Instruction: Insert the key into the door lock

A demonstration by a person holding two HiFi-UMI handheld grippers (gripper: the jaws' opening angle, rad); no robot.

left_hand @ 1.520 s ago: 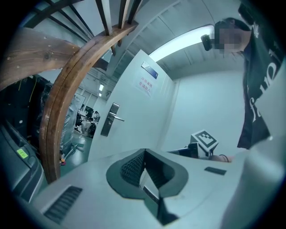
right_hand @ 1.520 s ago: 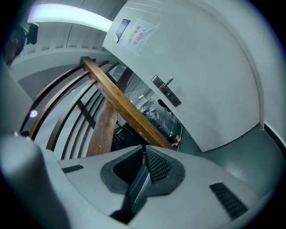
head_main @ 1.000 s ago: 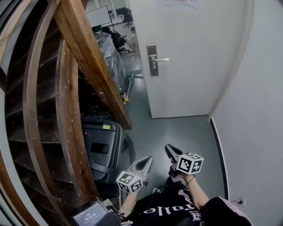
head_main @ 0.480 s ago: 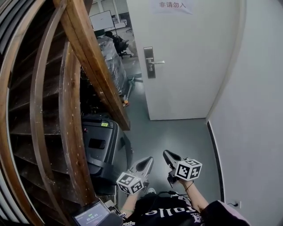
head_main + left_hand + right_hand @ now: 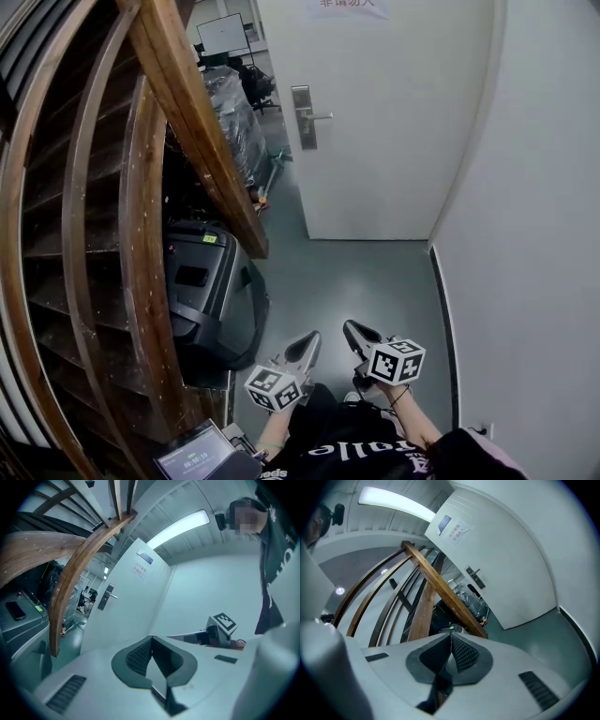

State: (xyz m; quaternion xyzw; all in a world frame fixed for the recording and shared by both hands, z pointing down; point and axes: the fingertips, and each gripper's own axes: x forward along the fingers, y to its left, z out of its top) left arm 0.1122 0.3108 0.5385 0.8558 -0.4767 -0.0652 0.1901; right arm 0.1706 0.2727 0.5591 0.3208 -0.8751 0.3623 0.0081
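Observation:
A white door [image 5: 394, 131] stands ahead across the grey floor, with a paper notice near its top. Its metal lock plate and lever handle [image 5: 303, 116] sit on the door's left edge, also showing as the lock plate [image 5: 108, 596] in the left gripper view and the lock plate [image 5: 475, 577] in the right gripper view. My left gripper [image 5: 308, 340] and right gripper [image 5: 353, 331] are held low near my body, far from the door. Both are shut with pads together, the left gripper [image 5: 150, 640] and right gripper [image 5: 450, 636] alike. No key shows in any view.
A curved wooden stair rail [image 5: 187, 122] and steps fill the left side. A black hard case [image 5: 202, 291] lies under it. Plastic-wrapped goods [image 5: 234, 108] stand beyond the doorway. A white wall [image 5: 534, 234] closes the right. A small screen device [image 5: 192, 457] hangs at my waist.
The head view has shifted: door and lock plate slid left and a little up in the picture. Both grippers stay shut, low near my body.

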